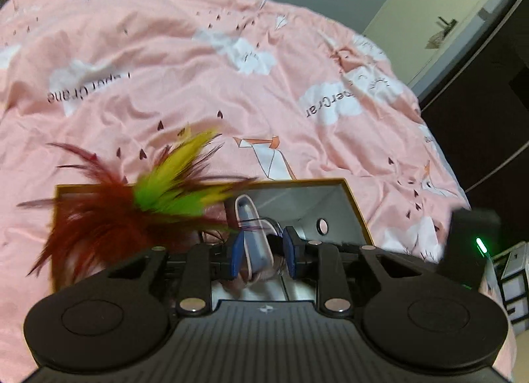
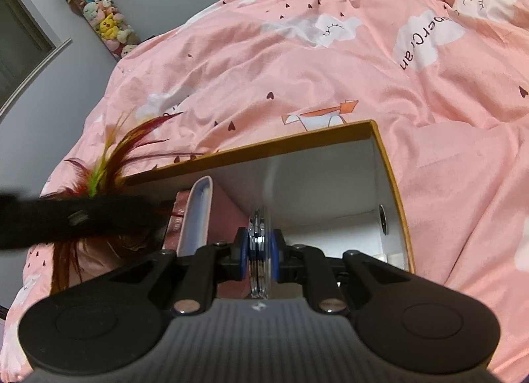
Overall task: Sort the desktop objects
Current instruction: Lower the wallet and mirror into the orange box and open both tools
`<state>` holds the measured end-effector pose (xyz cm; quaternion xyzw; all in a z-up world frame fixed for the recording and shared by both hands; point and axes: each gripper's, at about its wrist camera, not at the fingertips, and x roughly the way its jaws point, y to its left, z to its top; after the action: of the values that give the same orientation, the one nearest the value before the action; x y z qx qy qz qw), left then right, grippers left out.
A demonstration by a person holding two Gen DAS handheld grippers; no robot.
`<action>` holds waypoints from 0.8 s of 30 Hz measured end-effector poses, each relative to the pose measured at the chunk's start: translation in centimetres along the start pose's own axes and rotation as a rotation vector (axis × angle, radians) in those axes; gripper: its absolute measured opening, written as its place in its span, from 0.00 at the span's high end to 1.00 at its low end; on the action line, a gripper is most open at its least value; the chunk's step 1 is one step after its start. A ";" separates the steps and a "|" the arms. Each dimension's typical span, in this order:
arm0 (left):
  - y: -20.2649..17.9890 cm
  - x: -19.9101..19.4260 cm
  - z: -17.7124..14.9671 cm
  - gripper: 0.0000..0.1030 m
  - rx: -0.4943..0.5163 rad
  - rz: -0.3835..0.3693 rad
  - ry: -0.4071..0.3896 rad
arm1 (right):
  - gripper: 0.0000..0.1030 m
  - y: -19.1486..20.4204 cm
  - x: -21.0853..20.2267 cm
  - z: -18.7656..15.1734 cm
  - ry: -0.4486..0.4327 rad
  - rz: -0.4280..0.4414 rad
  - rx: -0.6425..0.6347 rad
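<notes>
Box (image 2: 393,184), open-topped with an orange rim, is sitting on the pink bedcover (image 2: 297,62) and already holding a pink book and an upright blue-and-pink case (image 2: 198,214). Right gripper (image 2: 260,255) is holding a stack of shiny discs (image 2: 260,234) in narrow jaws above the box, and should be lowering clear of the walls before releasing; left gripper (image 1: 263,250) is standing part open around the case (image 1: 254,234), feathers (image 1: 139,204) alongside, contact unclear. Bedcover print is reading "Paper Crane" in part.

each gripper (image 1: 263,249) (image 2: 259,250) has a black body with round discs and a ribbed grey plate. the fingers (image 1: 236,255) (image 2: 244,252) have blue pads and silver rivets.
</notes>
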<state>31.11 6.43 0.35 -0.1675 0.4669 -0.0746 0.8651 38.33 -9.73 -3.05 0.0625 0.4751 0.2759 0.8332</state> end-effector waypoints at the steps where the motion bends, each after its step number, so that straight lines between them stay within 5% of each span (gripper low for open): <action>1: 0.0 -0.6 -0.5 0.72 0.012 -0.003 -0.008 | 0.86 0.1 0.1 0.0 -0.001 -0.009 -0.003; 6: 0.8 -2.0 -3.3 0.72 0.039 0.042 -0.017 | 0.85 1.0 0.8 0.1 -0.010 -0.073 -0.052; 10: 1.2 -1.8 -5.0 0.72 0.040 0.086 -0.006 | 0.85 1.3 1.5 0.1 0.022 -0.055 -0.044; 24: 3.1 -1.3 -9.2 0.72 -0.069 0.062 0.038 | 0.80 -0.2 0.7 0.1 0.036 0.040 0.077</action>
<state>22.69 7.67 -4.41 -0.1814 0.4906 -0.0347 0.8516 38.80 -9.46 -3.59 0.0993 0.4991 0.2752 0.8156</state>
